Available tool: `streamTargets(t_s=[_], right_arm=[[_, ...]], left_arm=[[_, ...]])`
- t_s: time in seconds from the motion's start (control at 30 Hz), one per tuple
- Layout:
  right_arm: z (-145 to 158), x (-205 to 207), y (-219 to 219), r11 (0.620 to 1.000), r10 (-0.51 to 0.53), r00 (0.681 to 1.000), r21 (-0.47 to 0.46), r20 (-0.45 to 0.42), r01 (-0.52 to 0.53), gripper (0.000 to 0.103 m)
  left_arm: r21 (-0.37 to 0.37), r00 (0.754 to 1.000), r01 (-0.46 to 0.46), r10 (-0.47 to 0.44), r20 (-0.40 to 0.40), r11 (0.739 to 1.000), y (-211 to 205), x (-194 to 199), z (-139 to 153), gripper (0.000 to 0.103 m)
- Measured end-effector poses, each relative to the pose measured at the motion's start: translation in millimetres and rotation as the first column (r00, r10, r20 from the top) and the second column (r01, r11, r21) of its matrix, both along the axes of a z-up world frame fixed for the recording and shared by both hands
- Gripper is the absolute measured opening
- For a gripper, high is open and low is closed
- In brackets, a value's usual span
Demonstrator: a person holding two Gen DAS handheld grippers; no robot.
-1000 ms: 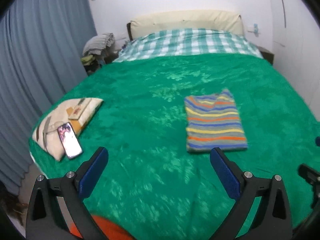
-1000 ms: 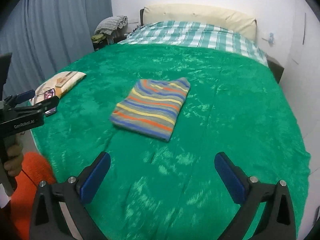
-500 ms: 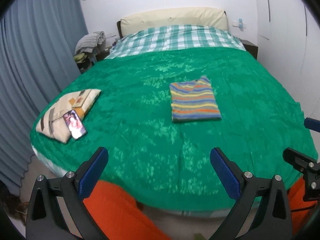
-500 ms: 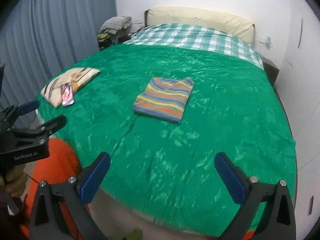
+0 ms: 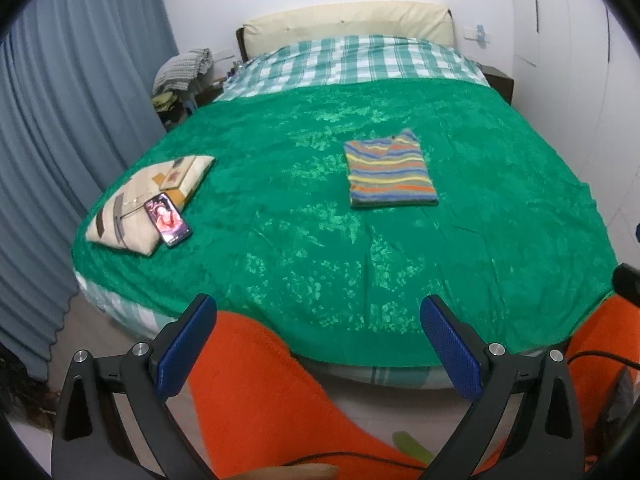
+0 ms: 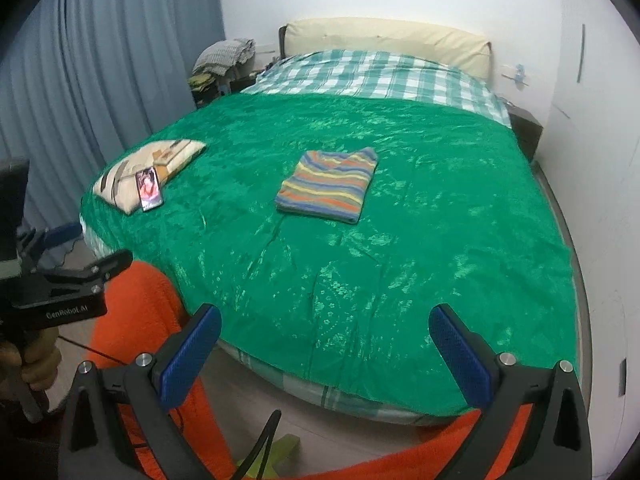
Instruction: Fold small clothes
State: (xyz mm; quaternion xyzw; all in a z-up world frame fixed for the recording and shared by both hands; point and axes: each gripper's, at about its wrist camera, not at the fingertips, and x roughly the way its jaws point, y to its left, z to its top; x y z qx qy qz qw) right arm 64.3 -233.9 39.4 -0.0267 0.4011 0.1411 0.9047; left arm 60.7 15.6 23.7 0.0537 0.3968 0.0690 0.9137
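Observation:
A striped garment (image 5: 389, 173) (image 6: 329, 185) in blue, orange and yellow lies folded into a neat rectangle near the middle of the green blanket (image 5: 304, 240) (image 6: 420, 232). My left gripper (image 5: 318, 338) is open and holds nothing, hanging off the foot of the bed, far from the garment. My right gripper (image 6: 325, 346) is also open and empty, back beyond the bed's near edge. In the right wrist view the left gripper's body (image 6: 60, 292) shows at the left, held by a hand (image 6: 38, 360).
A cream patterned pillow (image 5: 148, 204) (image 6: 148, 172) with a lit phone (image 5: 167, 219) (image 6: 149, 189) on it lies at the bed's left edge. Orange trouser legs (image 5: 272, 396) (image 6: 136, 320) fill the foreground. Blue curtains (image 5: 60, 140) hang left; a checked sheet (image 5: 360, 60) and headboard lie far.
Both grippers have drawn back from over the blanket to beyond the foot of the bed. The folded garment has stayed in place and now looks smaller and farther off.

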Motion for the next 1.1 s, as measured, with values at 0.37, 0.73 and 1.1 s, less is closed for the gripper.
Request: streamTargets(t_s=[0.37,0.73,1.1], right_arm=[[13,-11,15,0.999,0.014,0.999,-0.042,0.037,-0.012,0.102],[13,-12,8,0.994,-0.058,0.997,-0.089,0.055,0.062,0.102],[5,-6,0,0.995,-0.071,0.997,-0.067,0.035,0.073,0.102]], left_arm=[[-0.028,0.999,0.005,-0.004,0.034,1.000,-3,-9,12,0.102],[-0.051,0.999,0.033,-0.031,0.037,0.998,-7,-6,12,0.102],[-0.057,0.997,0.060,-0.057,0.055,0.997,-17,-6,13,0.102]])
